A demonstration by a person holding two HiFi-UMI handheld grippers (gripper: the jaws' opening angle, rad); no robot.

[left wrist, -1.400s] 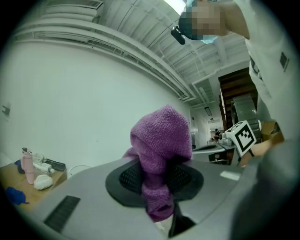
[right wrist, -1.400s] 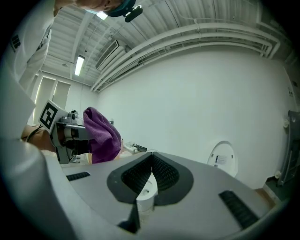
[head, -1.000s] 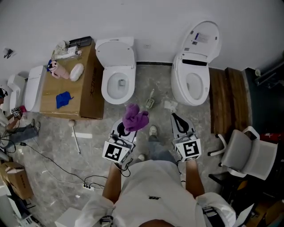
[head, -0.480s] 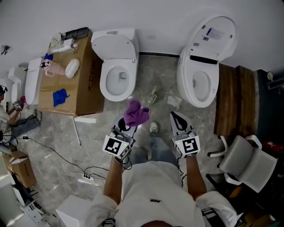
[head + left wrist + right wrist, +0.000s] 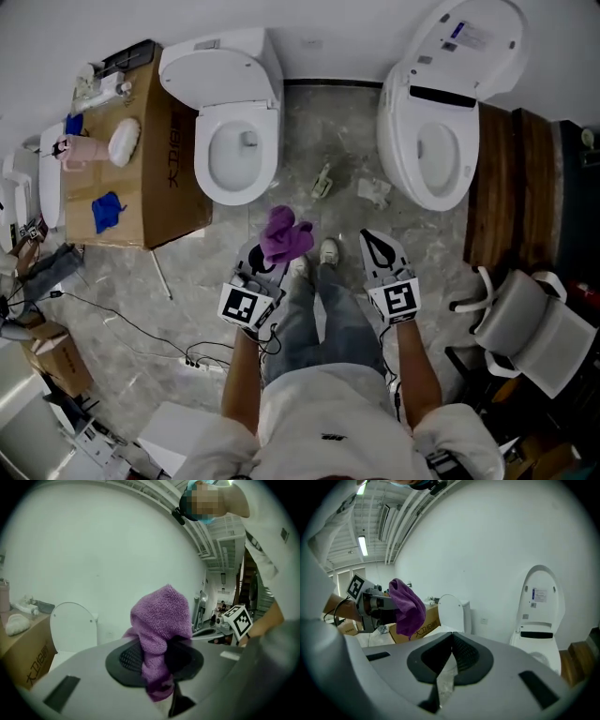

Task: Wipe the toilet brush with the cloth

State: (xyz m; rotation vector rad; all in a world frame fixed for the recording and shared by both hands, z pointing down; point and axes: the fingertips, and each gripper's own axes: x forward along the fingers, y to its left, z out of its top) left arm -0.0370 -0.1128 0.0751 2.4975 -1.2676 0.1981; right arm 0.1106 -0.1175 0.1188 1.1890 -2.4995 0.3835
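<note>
Floor strip ahead of left gripper (image 5: 266,261) and right gripper (image 5: 372,241) is lying open between the toilets, with a small scrap (image 5: 322,180) and crumpled paper (image 5: 375,192) sitting in it. Left toilet (image 5: 230,141) is blocking ahead-left, right toilet (image 5: 436,150) ahead-right. Cardboard box (image 5: 178,187) is walling off the left gripper's left, thin rod (image 5: 161,275) lying at its foot. Wooden platform (image 5: 506,197) and chair (image 5: 525,323) are crowding the right gripper's right. Shoes (image 5: 327,250) are filling the gap between grippers. Cloth (image 5: 284,236) is filling the left jaws.
</note>
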